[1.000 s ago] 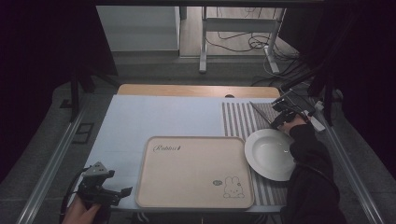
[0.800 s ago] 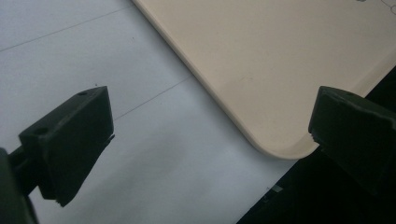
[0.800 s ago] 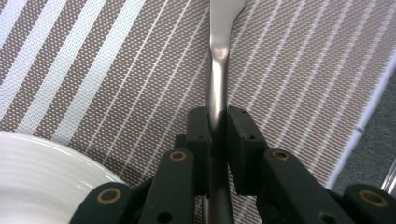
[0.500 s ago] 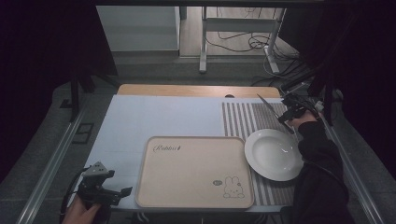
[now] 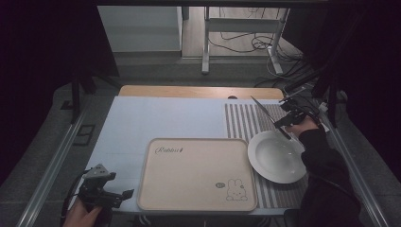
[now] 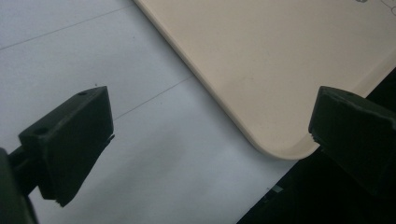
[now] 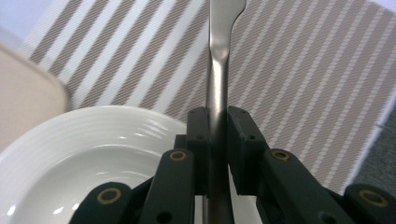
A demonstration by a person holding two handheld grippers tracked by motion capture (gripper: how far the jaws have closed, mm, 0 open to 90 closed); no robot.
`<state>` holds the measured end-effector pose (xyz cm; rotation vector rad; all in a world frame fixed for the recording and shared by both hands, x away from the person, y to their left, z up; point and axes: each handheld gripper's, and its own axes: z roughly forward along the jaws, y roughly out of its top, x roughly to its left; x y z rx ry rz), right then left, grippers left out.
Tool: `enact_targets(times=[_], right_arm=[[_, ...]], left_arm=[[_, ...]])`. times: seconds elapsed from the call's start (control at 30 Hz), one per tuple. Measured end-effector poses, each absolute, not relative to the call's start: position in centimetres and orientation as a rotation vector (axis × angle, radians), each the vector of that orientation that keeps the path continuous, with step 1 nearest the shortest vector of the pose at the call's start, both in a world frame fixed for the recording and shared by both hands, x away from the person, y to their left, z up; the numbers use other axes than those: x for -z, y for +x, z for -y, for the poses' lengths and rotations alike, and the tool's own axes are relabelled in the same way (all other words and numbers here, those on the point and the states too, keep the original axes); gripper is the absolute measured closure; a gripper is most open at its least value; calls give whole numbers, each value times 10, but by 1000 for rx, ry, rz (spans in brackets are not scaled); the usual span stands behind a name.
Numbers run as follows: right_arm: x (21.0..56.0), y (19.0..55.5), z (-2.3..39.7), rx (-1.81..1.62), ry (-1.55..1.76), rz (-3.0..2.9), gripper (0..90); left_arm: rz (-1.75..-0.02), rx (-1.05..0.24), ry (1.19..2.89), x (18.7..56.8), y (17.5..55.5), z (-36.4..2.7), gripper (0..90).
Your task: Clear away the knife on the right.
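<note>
Right gripper (image 7: 217, 135) jaws clamped on knife (image 7: 219, 70) above plate (image 7: 56, 154), left gripper (image 6: 205, 135) jaws wide, empty.

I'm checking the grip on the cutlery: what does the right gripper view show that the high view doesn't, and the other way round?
Right gripper view: the right gripper pads clamped on the metal utensil handle, close up.
High view: the beige tray, the left gripper at the table's near left corner, and the person's sleeve.
Both: the utensil, the white plate and the striped placemat.

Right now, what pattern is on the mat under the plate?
The mat has brown and white stripes; the right gripper view shows it best.
</note>
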<state>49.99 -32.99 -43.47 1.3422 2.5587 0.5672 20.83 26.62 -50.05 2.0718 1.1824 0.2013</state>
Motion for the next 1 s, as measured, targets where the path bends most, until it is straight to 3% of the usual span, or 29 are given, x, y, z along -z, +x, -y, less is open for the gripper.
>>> enact_targets(times=[1.0], right_arm=[[446, 416, 251, -667, 1089, -2715, 804]], left_arm=[[-1187, -201, 2080, 501, 209, -265, 9]])
